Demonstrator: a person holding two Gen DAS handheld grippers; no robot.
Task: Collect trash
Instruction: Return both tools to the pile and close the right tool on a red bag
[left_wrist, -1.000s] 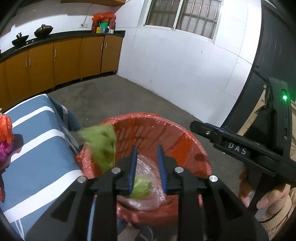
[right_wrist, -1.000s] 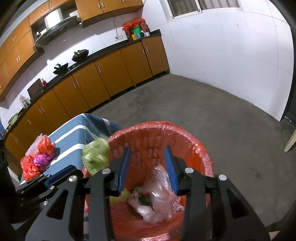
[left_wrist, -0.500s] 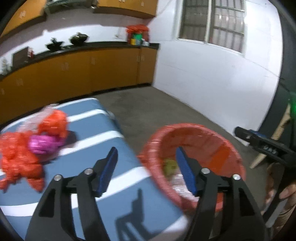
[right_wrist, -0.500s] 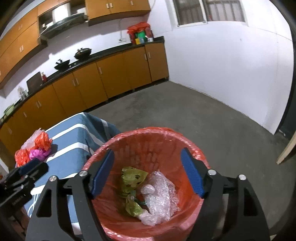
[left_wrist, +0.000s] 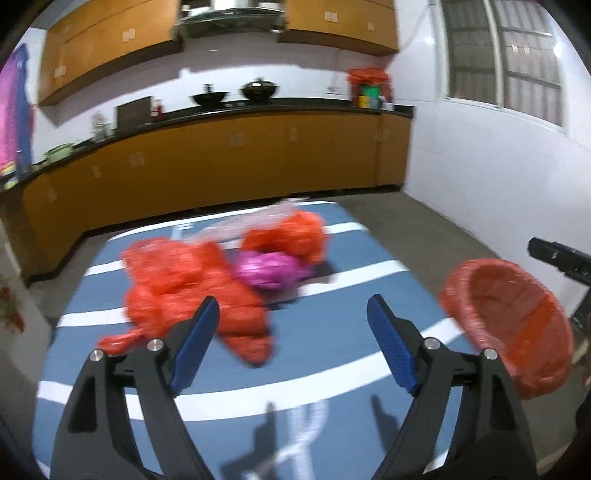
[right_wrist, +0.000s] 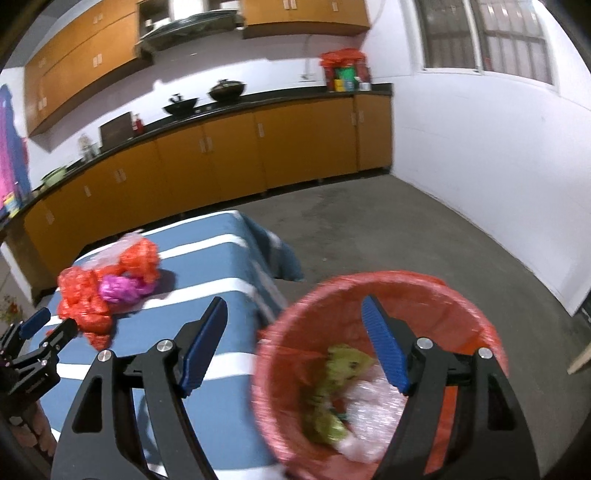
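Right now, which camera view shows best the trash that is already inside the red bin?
The right wrist view. It looks down into the red bin, so the green wrapper and clear plastic inside are visible. The left wrist view shows the bin only from the side, with no contents visible.

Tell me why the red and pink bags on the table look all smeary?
In the left wrist view the red bags and pink bag are smeared by motion blur, while the left gripper looks sharp. In the right wrist view the red bin blurs too, and the counter line bends from fisheye distortion.
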